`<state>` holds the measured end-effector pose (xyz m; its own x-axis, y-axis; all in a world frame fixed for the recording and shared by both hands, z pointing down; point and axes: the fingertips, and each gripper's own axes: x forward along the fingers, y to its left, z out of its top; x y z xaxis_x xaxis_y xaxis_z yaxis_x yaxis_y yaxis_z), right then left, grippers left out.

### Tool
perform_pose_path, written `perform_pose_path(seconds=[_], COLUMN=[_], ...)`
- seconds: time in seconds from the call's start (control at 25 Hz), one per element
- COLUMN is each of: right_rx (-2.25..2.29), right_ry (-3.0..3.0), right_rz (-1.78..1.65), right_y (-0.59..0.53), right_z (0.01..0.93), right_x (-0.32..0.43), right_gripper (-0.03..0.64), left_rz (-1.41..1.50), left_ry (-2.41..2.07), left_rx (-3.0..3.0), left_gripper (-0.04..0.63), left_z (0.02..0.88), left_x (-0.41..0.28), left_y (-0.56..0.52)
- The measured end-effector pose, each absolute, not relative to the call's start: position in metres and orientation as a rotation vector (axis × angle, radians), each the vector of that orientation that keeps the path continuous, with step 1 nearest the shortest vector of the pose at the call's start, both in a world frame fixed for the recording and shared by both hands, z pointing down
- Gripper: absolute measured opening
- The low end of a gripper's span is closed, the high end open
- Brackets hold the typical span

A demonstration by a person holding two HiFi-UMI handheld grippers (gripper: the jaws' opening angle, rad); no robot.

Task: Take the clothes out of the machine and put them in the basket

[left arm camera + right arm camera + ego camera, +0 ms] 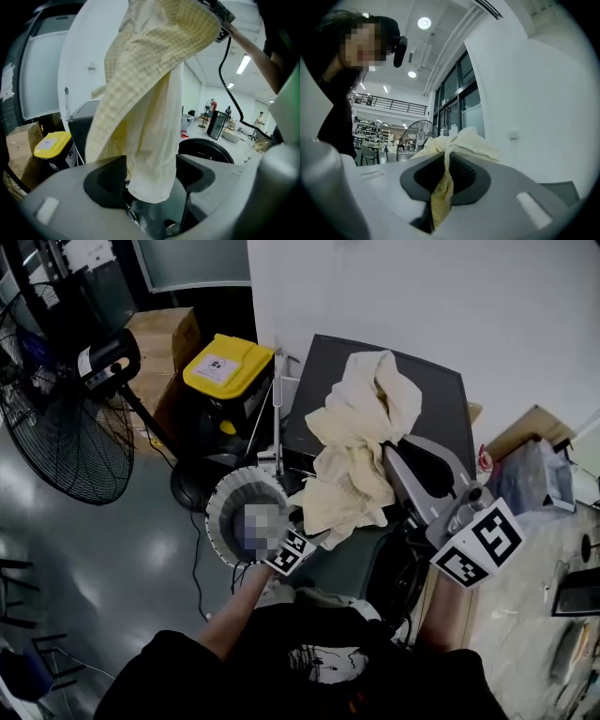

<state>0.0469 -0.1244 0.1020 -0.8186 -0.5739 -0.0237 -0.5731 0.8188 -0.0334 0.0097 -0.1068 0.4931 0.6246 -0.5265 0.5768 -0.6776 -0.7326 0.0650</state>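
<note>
The pale yellow cloth (361,442), soft, light and limp (likely to sag and snag), hangs above the machine's (441,399) front edge, its bunched fold clenched in the right tool (445,161), its tail between the released left tool's (150,173) jaws, probably the best second hold.

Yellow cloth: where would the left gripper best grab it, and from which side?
Probably the yellow cloth's free lower end, coming from underneath. The right gripper is shut on the bunched top, so the fabric hangs long and limp. Its narrow tail dangles between the left gripper's open jaws, easy to close across.
</note>
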Motion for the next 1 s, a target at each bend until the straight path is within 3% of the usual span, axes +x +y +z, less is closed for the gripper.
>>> perform_pose_path(seconds=[0.08, 0.12, 0.16, 0.2, 0.24, 0.44, 0.6, 1.0], right_rx=[-0.917, -0.914, -0.915, -0.920, -0.929, -1.027, -1.068, -0.932], right_ry=[2.963, 2.962, 2.961, 2.958, 2.956, 2.964, 2.977, 2.981], right_rz=[-0.032, -0.034, -0.039, -0.046, -0.052, -0.074, -0.110, -0.197], right_y=[-0.123, -0.123, -0.124, -0.126, -0.128, -0.143, -0.151, -0.152], right_z=[0.098, 0.098, 0.099, 0.101, 0.102, 0.125, 0.158, 0.162], right_x=[0.045, 0.044, 0.044, 0.044, 0.044, 0.048, 0.028, 0.026], right_gripper=[0.061, 0.060, 0.060, 0.060, 0.060, 0.060, 0.060, 0.060], left_rz=[0.735, 0.716, 0.703, 0.693, 0.685, 0.685, 0.591, 0.388], left_ry=[-0.989, -1.000, -1.011, -1.015, -1.008, -0.956, -1.047, -1.317], left_rx=[2.579, 2.579, 2.579, 2.580, 2.581, 2.579, 2.509, 2.443], left_gripper=[0.320, 0.268, 0.202, 0.068, 0.014, 0.014, 0.013, 0.012], left_z=[0.488, 0.486, 0.484, 0.482, 0.482, 0.482, 0.484, 0.404], left_x=[0.019, 0.022, 0.023, 0.024, 0.024, 0.007, -0.045, -0.087], left_y=[-0.119, -0.123, -0.126, -0.127, -0.127, -0.108, -0.108, -0.097])
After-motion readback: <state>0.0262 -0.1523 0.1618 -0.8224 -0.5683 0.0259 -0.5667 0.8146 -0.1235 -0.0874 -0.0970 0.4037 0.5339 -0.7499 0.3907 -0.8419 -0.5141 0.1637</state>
